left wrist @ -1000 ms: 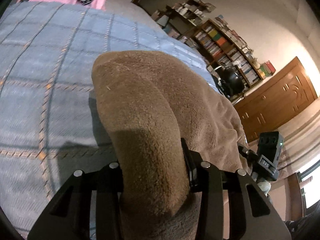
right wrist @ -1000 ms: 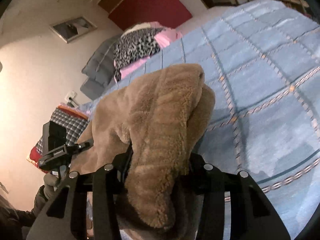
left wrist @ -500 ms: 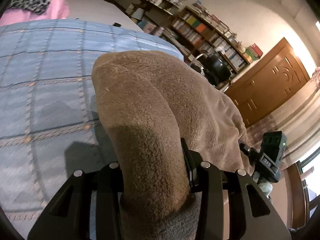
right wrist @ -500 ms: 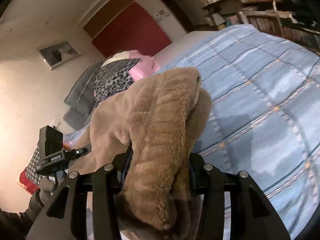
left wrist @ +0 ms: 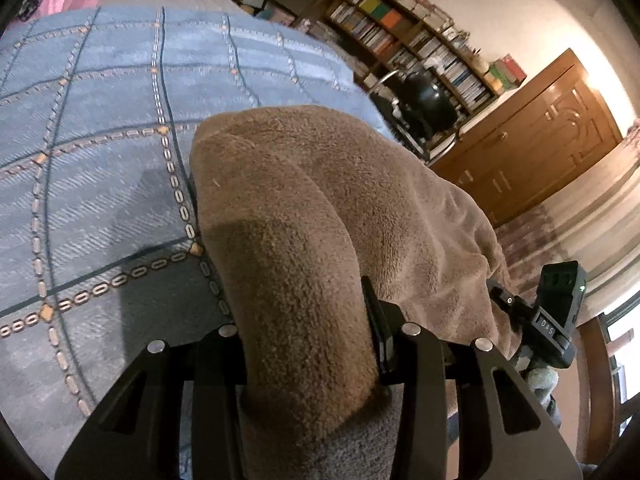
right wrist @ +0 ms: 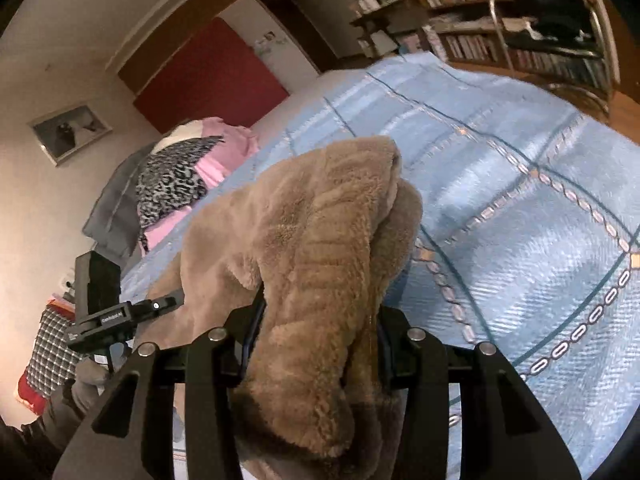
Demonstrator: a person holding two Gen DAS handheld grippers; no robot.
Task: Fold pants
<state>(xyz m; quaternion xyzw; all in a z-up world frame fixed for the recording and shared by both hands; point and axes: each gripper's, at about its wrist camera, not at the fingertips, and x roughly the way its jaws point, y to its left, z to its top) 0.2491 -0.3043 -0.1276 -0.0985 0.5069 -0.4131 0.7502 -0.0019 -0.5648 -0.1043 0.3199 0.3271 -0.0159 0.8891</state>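
Observation:
The brown fleece pants (left wrist: 304, 232) hang between both grippers above the blue checked bedspread (left wrist: 100, 128). My left gripper (left wrist: 308, 344) is shut on one bunched end of the pants; the cloth bulges forward over its fingers and hides the tips. My right gripper (right wrist: 320, 320) is shut on the other bunched end of the pants (right wrist: 320, 240), with fuzzy folds draped over its fingers. Each view shows the other gripper's body beside the cloth: the right gripper's body at the right in the left wrist view (left wrist: 556, 316), the left gripper's body at the left in the right wrist view (right wrist: 100, 300).
The bedspread (right wrist: 520, 184) covers a bed. Pink and leopard-print clothes (right wrist: 180, 176) and grey pillows lie at the head end. Bookshelves (left wrist: 420, 44), a black chair (left wrist: 424, 104) and a wooden cabinet (left wrist: 540, 136) stand past the bed's far side.
Both grippers have swung with the pants still gripped; the views have tilted up and turned toward the bookshelf side. The pile of clothes has slid toward the frame edge.

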